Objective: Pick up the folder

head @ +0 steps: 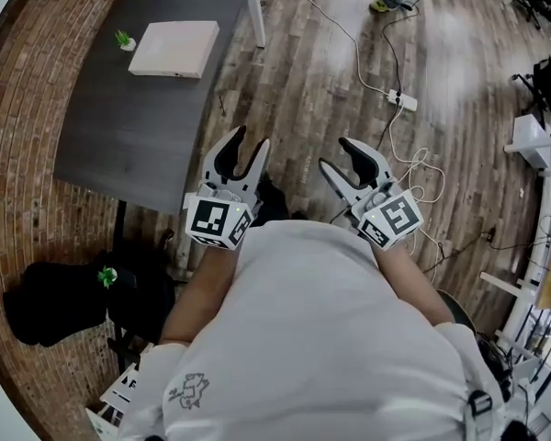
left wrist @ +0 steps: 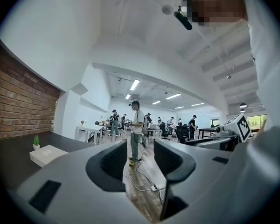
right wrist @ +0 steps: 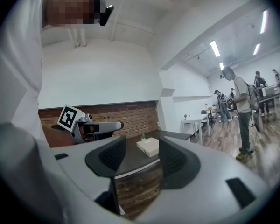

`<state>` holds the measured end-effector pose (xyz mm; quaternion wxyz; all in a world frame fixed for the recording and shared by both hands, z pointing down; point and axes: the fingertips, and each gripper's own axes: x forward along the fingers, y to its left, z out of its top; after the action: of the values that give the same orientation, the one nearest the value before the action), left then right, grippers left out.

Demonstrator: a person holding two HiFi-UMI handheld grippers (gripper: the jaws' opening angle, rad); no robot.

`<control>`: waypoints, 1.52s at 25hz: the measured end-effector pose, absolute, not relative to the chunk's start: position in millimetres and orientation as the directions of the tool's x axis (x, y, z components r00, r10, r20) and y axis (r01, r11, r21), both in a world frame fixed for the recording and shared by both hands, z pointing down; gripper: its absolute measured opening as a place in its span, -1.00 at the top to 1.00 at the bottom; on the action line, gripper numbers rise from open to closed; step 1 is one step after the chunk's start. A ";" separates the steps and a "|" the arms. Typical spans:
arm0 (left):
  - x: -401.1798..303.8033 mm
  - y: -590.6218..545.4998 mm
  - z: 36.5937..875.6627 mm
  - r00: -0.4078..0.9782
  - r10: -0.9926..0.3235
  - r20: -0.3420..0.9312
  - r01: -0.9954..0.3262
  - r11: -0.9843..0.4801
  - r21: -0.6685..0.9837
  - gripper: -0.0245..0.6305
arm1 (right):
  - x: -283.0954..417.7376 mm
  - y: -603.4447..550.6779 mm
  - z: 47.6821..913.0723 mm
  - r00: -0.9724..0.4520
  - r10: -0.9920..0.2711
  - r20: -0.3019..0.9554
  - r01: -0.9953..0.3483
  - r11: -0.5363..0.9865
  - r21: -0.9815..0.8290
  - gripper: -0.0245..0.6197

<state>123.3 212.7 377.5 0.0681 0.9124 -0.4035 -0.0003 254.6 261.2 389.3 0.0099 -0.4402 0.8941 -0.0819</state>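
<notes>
The folder (head: 174,49) is a flat white slab lying on the far part of the dark table (head: 119,127), next to a tiny green plant (head: 123,39). Both grippers hang in front of the person's chest, over the wood floor and short of the table's near corner. My left gripper (head: 245,147) is open with nothing between its jaws. My right gripper (head: 340,157) is open and empty too. The left gripper view has the folder (left wrist: 46,154) low at the left. In the right gripper view the folder (right wrist: 148,146) shows between the open jaws, far off, with the left gripper (right wrist: 91,126) to its left.
A brick wall (head: 28,154) runs along the table's left side. A black bag (head: 55,301) lies on the floor below the table. A power strip (head: 402,99) and cables cross the floor ahead. A person (left wrist: 136,129) stands farther off, with desks and other people behind.
</notes>
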 end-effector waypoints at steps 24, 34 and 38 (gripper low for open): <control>11.2 -10.0 366.0 0.636 -0.768 0.073 -0.770 -0.627 0.117 0.36 | 119.3 17.9 368.8 -0.723 -0.691 0.018 -0.682 0.710 -0.173 0.22; -44.8 -51.8 368.9 0.602 -0.796 0.062 -0.795 -0.591 0.136 0.38 | 50.9 -28.0 372.3 -0.795 -0.605 0.043 -0.603 0.779 -0.171 0.22; -56.4 -61.1 369.6 0.584 -0.810 0.055 -0.808 -0.572 0.141 0.38 | 31.9 -35.5 372.9 -0.823 -0.565 0.055 -0.565 0.807 -0.172 0.22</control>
<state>-56.4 -61.1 369.6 0.0756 0.8866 -0.4562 -0.0081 31.9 -35.5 372.9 -0.0003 -0.2972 0.9505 -0.0908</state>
